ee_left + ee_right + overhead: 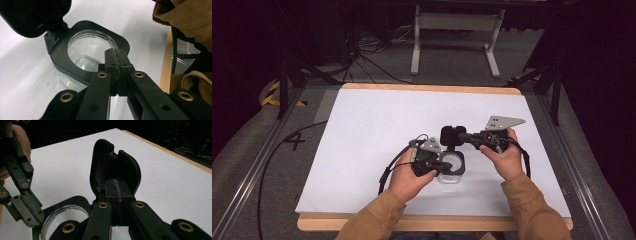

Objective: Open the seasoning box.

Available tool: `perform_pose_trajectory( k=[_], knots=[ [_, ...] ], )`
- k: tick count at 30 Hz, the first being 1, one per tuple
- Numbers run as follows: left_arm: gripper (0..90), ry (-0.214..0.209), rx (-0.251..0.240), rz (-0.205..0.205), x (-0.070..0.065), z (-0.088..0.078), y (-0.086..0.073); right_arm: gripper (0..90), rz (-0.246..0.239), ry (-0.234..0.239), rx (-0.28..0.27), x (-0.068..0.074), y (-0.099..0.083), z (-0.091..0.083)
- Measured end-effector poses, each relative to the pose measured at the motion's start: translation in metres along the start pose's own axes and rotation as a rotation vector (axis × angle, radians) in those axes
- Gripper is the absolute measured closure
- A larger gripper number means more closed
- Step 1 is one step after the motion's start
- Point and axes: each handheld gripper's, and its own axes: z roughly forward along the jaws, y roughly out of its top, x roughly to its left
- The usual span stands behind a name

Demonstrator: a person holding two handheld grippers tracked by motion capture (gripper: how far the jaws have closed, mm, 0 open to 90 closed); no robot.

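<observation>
Two parts make up the thing in hand: a clear jar (451, 169) with a square black collar round its mouth, and a black hinged lid (452, 135) standing open behind it, near the front middle of the white bench (362, 130). The clear body looks like hard, smooth plastic or glass, so I judge it light, stiff and slippery, likely to skid if pushed from one side; the black collar and the edge of the lid seem the better places to take hold. The left claw (117, 53) is fully closed with nothing between its pads, its tip at the collar's rim over the jar's mouth; whether it presses there I cannot tell. The right claw (117, 185) is likewise shut and empty, its tip close against the raised lid's inner face near the hinge.
</observation>
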Motion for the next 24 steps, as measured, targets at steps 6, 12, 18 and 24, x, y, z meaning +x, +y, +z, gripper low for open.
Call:
perform_pose_trajectory(
  k=[6, 12, 18, 24],
  knots=[
    [90.0, -0.002, 0.001, 0.001, 0.0, 0.001, 0.0, 90.0, -0.011, -0.015, -0.002, 0.001, 0.0, 0.002],
    [87.2, -0.009, 0.005, -0.026, 0.0, -0.001, 0.0, 90.0, -0.002, -0.008, 0.023, 0.003, 0.002, -0.001],
    [78.2, -0.004, -0.008, -0.024, -0.002, -0.018, 0.003, 88.2, 0.001, 0.001, 0.036, 0.01, 0.01, -0.019],
    [66.2, 0.069, 0.004, -0.039, -0.002, -0.052, 0.004, 75.9, 0.024, -0.077, 0.089, 0.013, 0.017, -0.042]
  ],
)
